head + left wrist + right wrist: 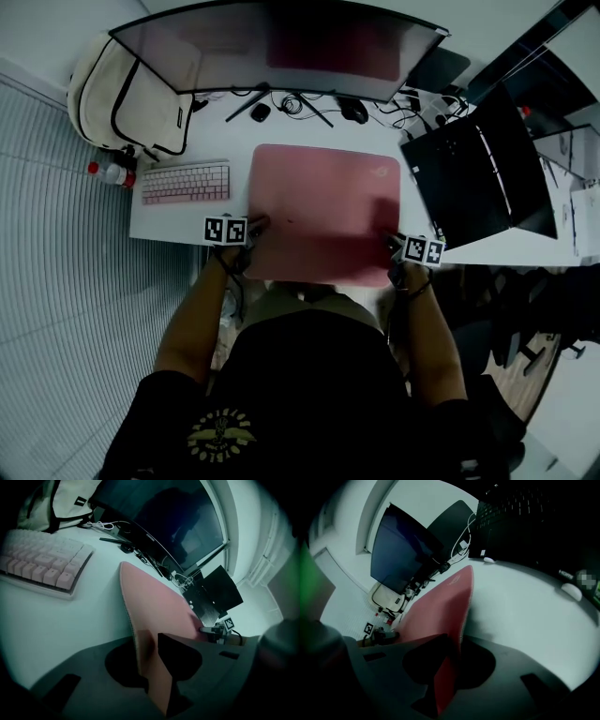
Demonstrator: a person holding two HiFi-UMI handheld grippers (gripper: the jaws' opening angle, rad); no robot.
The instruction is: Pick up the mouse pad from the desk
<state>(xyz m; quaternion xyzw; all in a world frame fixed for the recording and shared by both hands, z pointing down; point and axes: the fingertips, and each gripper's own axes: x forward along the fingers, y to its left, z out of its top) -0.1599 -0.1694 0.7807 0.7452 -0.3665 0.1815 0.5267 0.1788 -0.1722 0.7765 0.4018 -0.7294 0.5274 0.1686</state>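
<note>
The pink pad (323, 211) lies in the middle of the white table (169, 217), below the curved monitor (281, 47) in the head view. Its lower edge juts past the table's front edge toward the person. A pink keyboard (186, 182) sits just to the pad's left. A cream backpack (122, 94) and a bottle (112, 172) are at the upper left of the frame, and an open black laptop (478, 178) is at the right. The left hand-held gripper (253, 226) meets the pad at its lower left corner and the right hand-held gripper (390, 240) at its lower right corner, each with a forearm running down the frame behind it. In the right gripper view the pad's stitched edge runs between the jaws, which are drawn in close and pinch it. In the left gripper view the pad's edge also runs between the jaws and lies against one of them. The jaws there stand partly apart and, as far as this dark view shows, do not clamp the pad. That same view shows the other hand-held gripper at the pad's far corner, right of centre in the frame. The keyboard is at that view's upper left.
</note>
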